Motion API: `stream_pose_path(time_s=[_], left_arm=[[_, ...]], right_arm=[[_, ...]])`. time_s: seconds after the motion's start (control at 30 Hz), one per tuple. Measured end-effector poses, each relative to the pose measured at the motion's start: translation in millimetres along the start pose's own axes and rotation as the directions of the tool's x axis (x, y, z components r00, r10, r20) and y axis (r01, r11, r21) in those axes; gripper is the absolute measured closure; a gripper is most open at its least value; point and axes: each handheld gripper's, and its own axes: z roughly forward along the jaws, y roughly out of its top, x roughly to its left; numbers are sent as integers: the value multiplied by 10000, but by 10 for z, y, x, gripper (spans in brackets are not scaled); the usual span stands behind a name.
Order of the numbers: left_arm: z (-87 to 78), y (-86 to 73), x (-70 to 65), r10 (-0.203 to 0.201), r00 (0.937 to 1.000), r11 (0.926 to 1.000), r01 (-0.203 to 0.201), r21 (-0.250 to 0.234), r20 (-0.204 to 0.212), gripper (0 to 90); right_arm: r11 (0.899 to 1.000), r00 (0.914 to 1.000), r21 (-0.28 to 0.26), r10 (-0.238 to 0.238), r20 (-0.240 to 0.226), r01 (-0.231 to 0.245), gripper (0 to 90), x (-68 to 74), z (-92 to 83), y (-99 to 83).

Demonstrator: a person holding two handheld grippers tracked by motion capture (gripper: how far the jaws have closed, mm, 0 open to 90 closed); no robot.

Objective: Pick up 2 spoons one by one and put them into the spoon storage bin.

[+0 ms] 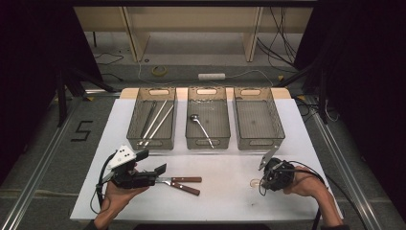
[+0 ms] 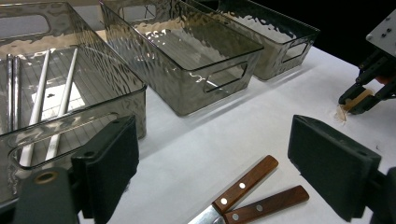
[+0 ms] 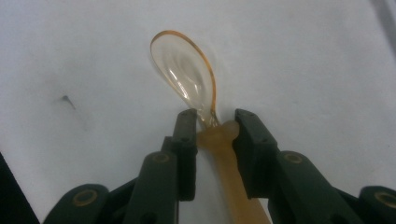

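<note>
1. We count three bins in a row at the far side of the white worktop [image 1: 225,167]: the left bin [image 1: 152,140], the middle bin [image 1: 208,139] and the right bin [image 1: 259,139]. All are smoky, translucent plastic with rippled walls and slot handles.
2. The left bin holds two pale sticks [image 2: 51,93] and slim metal rods; the middle bin holds one metal ladle [image 1: 201,125].
3. Two knives [image 2: 252,186] with riveted brown wooden handles lie crossed on the worktop, in front of the left claw [image 1: 162,168], which gapes wide with nothing between its pads.
4. One spoon [image 3: 189,74] lies flat on the worktop at the near right: clear amber bowl, opaque tan handle.
5. The right claw [image 3: 215,133] straddles the spoon's neck, narrowly parted, its pads flanking the neck; whether they press it we cannot tell.
</note>
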Motion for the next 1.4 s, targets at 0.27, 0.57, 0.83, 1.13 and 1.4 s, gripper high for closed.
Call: stream_pose_path(time_s=[0.27, 0.57, 0.83, 1.13, 1.4], left_arm=[[0, 1, -1, 9, 10000, 10000, -9, 7, -17, 158], [1, 1, 0, 36, 10000, 10000, -36, 33, -32, 158], [0, 2, -1, 40, 10000, 10000, -40, 33, -39, 159], [-2, 3, 3, 35, 10000, 10000, -35, 8, -71, 159], [-8, 4, 11, -35, 10000, 10000, 34, -64, -71, 158]], right_arm=[[9994, 9993, 117, -337, 156, 335, 735, 33, -17, 22], [9998, 9997, -136, -120, 227, 123, 769, 10, -94, 17], [9997, 9998, -223, 101, 193, -97, 776, 0, -107, 23], [9949, 9964, -700, 758, 372, -731, 777, -31, -216, 41], [9663, 9812, -1881, 1873, 463, -1756, 776, -100, -394, 96]])
